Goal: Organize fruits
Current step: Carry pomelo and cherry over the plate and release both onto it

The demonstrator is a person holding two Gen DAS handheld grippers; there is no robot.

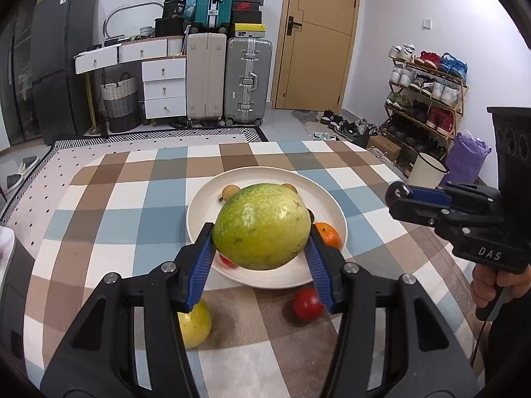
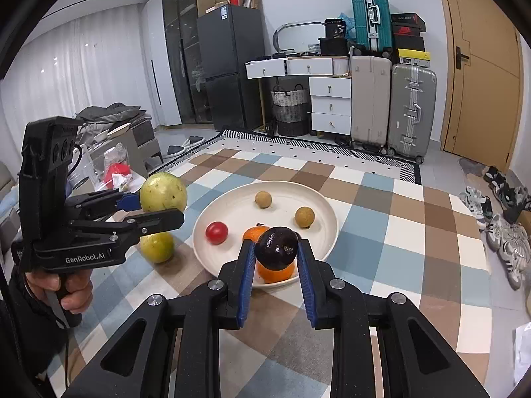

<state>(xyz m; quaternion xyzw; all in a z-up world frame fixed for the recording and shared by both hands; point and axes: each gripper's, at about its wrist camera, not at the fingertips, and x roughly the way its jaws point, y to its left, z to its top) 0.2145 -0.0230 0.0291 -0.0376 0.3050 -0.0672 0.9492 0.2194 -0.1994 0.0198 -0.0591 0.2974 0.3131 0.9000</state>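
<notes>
Left gripper (image 1: 262, 248): blue pads clamped on both sides of a large green guava (image 1: 262, 226), jaws part-way apart around it, fruit clear of the table and hanging over the near rim of the plate (image 1: 202, 199). Right gripper (image 2: 277, 252): jaws drawn in tight on a small dark plum (image 2: 277, 248), pads pressing each side, plum held above the plate's near edge. A hand (image 2: 63, 287) grips the left gripper's handle at the left edge of the right wrist view.

On the checked tablecloth (image 1: 132, 199), just short of the plate: a yellow-green guava (image 1: 195, 323) partly behind the left finger, and a red tomato (image 1: 307, 303) beside the right finger, both off the plate.

In the plate, right wrist view: an orange (image 2: 275, 270) at the near rim, directly behind the plum; a second tomato (image 2: 216, 232) to its left; two small tan round fruits, one at the far side (image 2: 263, 199) and one to the right (image 2: 304, 216), well apart from each other.

Beyond the table: patterned rug (image 2: 332, 147), white drawers (image 2: 330, 104), three suitcases (image 2: 411, 109), the teal one stacked on top, a dark fridge (image 2: 229, 66), a wooden door (image 1: 317, 36), a shoe rack (image 1: 424, 96) along the wall.
</notes>
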